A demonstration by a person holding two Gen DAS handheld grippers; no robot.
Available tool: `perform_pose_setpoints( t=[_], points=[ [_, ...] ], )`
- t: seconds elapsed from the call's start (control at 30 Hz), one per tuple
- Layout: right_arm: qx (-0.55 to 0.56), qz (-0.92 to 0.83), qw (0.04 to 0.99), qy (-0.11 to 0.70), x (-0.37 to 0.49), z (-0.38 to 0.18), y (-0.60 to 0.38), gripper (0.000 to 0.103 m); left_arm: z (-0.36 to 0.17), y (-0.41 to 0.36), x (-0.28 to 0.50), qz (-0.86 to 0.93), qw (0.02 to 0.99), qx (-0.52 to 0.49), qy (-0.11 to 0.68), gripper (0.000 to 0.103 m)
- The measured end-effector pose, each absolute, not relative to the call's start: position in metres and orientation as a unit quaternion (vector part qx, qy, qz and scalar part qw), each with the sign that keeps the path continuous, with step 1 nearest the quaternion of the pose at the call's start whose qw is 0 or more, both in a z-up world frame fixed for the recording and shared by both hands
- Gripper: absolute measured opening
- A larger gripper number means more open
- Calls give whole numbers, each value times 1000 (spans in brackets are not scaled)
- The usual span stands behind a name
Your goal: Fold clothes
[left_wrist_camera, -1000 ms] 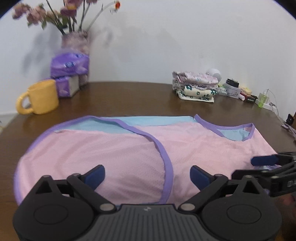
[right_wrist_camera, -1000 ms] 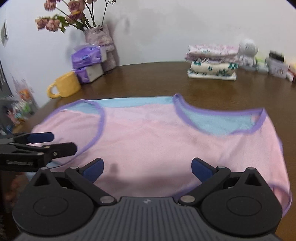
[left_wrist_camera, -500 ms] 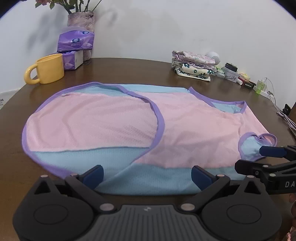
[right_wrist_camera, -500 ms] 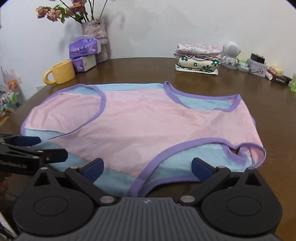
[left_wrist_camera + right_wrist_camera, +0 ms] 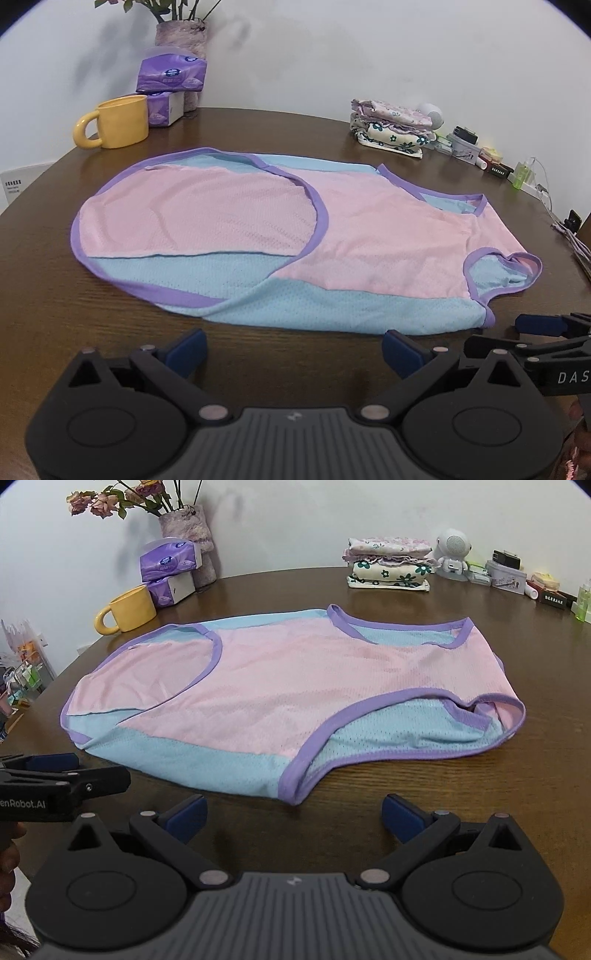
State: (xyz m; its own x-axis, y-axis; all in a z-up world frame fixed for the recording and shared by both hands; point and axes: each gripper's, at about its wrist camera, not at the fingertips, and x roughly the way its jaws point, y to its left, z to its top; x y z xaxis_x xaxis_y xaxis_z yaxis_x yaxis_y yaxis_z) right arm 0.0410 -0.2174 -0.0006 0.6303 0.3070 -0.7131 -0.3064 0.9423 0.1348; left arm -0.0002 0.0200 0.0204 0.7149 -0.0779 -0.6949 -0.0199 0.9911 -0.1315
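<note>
Both tongs, the left gripper (image 5: 293, 349) and the right gripper (image 5: 293, 814), hung wide open and empty over the table (image 5: 369, 805), just short of the vest (image 5: 288, 686). It lay flat, partly folded, so I judged more folds remained. Behind stood a finished pile (image 5: 388, 566).

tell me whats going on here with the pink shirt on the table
A person is folding clothes with a pair of handheld tongs in each hand. The pink and blue sleeveless top lies flat on the wooden table, partly folded. The left tongs and right tongs both hover open just short of its near edge, gripping nothing. A stack of folded clothes sits at the back of the table.
</note>
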Motion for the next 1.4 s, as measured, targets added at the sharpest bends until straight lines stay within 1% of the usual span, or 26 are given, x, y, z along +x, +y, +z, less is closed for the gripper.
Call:
perform_pose_setpoints(
  t=[0.17,1.4],
  points=[
    [0,165,902,398,37,0,-216,103,18,16,-2,-12,926,-55,374,103],
    [-13,145,901,408,38,-1,-212,102,15,11,2,-2,927,-42,372,103]
  ],
)
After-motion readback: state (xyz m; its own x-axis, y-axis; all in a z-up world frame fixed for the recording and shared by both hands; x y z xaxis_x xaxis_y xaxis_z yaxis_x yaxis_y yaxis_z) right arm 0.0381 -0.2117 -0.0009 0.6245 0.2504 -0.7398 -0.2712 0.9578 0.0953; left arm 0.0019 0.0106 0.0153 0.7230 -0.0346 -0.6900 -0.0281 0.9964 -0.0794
